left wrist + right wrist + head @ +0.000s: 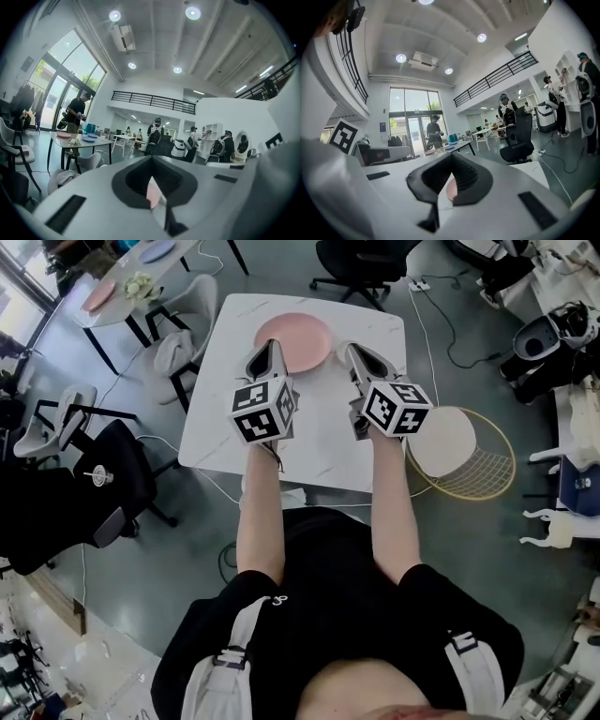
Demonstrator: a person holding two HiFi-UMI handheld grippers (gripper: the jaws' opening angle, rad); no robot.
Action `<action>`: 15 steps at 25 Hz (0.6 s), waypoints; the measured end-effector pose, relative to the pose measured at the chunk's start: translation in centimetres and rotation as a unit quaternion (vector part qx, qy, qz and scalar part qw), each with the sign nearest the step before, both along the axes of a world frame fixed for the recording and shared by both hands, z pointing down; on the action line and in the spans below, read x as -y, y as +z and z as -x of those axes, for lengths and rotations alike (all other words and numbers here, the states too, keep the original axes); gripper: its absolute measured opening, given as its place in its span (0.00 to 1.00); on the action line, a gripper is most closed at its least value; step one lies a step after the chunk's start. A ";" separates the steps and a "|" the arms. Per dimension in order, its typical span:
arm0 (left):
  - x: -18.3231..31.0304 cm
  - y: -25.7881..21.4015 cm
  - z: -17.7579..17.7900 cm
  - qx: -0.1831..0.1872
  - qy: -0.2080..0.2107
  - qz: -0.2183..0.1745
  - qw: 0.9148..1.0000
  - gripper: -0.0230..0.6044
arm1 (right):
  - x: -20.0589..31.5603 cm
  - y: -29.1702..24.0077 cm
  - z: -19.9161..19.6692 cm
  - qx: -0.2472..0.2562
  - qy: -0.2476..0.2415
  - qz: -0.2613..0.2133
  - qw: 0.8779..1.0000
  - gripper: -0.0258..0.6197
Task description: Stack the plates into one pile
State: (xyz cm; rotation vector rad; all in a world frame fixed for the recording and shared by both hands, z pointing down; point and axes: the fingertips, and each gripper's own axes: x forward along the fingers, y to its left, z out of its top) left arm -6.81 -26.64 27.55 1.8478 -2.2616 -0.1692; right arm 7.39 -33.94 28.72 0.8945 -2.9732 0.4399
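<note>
Left gripper [271, 346] and right gripper [350, 349] hang clenched, empty; head view shows the pink plate [298, 337], theirs perhaps its sliver

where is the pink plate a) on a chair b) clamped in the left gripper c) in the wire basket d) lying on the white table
d: the pink plate lies flat on the white table; left gripper and right gripper are shut, empty.

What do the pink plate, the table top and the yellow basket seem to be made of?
Pink plate: matte ceramic or plastic, cannot tell; even colour, soft sheen.
Table top: white, faint grey veins, so marble or marble-look laminate.
Yellow basket: thin metal wire, likely painted; open mesh.
</note>
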 end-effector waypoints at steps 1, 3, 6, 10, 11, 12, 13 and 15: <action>0.0 0.0 -0.1 0.004 0.002 0.002 1.000 0.06 | -0.1 0.0 0.0 -0.001 0.001 -0.003 1.000 0.05; 0.0 0.1 -0.2 0.007 0.003 0.004 1.000 0.06 | -0.2 0.0 -0.2 -0.004 0.004 -0.006 1.000 0.05; 0.1 -0.1 -0.9 0.012 0.005 0.003 1.000 0.06 | 0.0 -0.4 -1.2 -0.001 0.010 -0.010 1.000 0.05; 0.7 -0.6 -2.8 0.030 0.023 0.003 0.999 0.06 | 0.3 -0.9 -2.6 -0.003 0.024 -0.019 1.000 0.05; 0.8 -0.6 -3.1 0.033 0.027 0.005 0.999 0.06 | 0.3 -1.0 -2.8 -0.003 0.028 -0.021 0.999 0.05; 0.9 -0.6 -3.3 0.036 0.030 0.005 0.999 0.06 | 0.4 -1.0 -3.0 -0.004 0.033 -0.024 0.999 0.05; 0.9 -0.7 -3.5 0.037 0.033 0.003 0.999 0.06 | 0.5 -1.1 -3.3 -0.005 0.038 -0.026 0.999 0.05; 1.1 -1.1 -3.8 0.031 0.043 -0.007 0.999 0.06 | 0.6 -1.4 -3.6 -0.005 0.047 -0.032 0.998 0.05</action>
